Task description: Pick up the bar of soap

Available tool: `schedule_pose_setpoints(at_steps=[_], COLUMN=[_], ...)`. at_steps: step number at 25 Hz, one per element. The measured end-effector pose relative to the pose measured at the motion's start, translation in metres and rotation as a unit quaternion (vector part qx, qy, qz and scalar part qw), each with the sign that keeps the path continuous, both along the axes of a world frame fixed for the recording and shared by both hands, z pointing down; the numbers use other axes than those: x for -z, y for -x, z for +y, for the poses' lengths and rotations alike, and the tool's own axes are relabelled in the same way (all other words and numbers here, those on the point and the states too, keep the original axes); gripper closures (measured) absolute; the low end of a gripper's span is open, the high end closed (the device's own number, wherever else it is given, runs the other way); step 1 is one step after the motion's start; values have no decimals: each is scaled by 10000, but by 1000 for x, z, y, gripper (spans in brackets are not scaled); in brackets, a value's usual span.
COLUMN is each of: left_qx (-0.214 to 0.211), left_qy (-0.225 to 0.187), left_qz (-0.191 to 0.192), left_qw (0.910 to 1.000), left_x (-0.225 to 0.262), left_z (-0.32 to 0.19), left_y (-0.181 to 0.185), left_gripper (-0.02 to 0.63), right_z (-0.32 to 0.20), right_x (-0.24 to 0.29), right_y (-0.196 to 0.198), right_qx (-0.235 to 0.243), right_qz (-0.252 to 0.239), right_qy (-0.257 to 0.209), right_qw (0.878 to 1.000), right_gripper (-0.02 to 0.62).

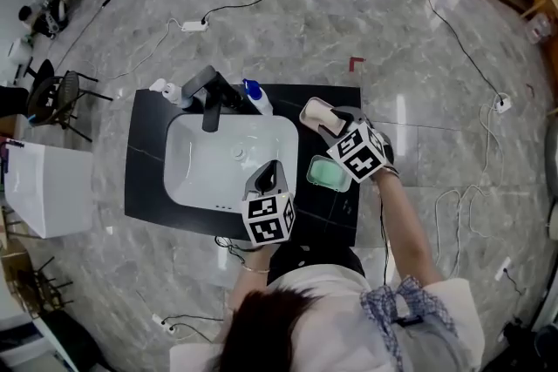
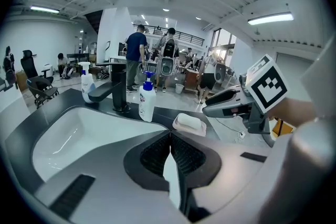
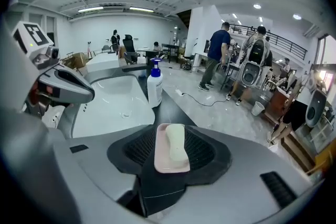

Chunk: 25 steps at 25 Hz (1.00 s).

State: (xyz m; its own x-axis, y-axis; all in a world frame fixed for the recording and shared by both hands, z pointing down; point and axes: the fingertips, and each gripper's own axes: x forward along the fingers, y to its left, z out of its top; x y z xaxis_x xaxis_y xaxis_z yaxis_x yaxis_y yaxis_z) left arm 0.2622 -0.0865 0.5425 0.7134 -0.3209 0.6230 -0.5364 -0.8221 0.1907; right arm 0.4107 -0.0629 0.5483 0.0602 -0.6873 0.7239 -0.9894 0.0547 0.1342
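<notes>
The step in hand looked to be the approach. The right gripper (image 3: 171, 145) had its fingers parted and empty, and it pointed down at the pale, cream-white, waisted bar of soap (image 3: 176, 140). The soap lay lengthwise in a shallow pink plastic soap dish (image 3: 170, 167) on the matte black counter (image 1: 144, 161), to the right of the sink. In the right gripper view the dish sat framed between the two black ribbed pads, with a gap on each side and nothing pressed. To do this well, the jaws would probably need to come down inside the dish's rim and close across the bar's narrow waist. A wider straddle risks catching the dish instead. Soap is likely slick, so a firm, square squeeze low on the bar and a straight lift should keep it from squirting out or dragging the dish along. The left gripper (image 2: 170, 136) hung over the front of the basin with its fingers closed together on nothing. The pink dish held only the bar. A second, mint-green rounded dish (image 1: 314, 179) sat nearer the person, and I could not tell whether it held anything. The white rectangular sink basin (image 1: 200, 170) looked bare apart from its drain. Behind it stood a black tap (image 2: 113, 93) and a white pump bottle with a blue top (image 3: 154, 86).
</notes>
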Motion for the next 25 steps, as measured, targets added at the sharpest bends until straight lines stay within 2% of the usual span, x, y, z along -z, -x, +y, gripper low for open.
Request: schedule_pose_setpoints(at_steps=[4,7,9,19,25], left_qx=[153,244,258,414,427], left_qy=[37,74,102,86,133], left_qz=[15,1,-42,-278,-355], left_qw=[9999,9997,9996,9987,9984], left_x=[-3,-5,-8,-23,-29], left_z=[-8,-13,-14,-29,-30], left_y=[-4,-6,-8,-8,-8], left_gripper=[597,597,597,597,597], right_z=[-5,-11,-16,-28,-30], right_x=[-18,-30,-40,-80,-94], right_y=[-9,-9,-10,-22,-27], right_qx=[288,571,721,970,999], right_qz=[95,21,60,-162,-175], right_qy=[328,534,696,1238,1407], right_qw=[9990,9969,9949,9874,9848], right_gripper=[411,368,362,379,391])
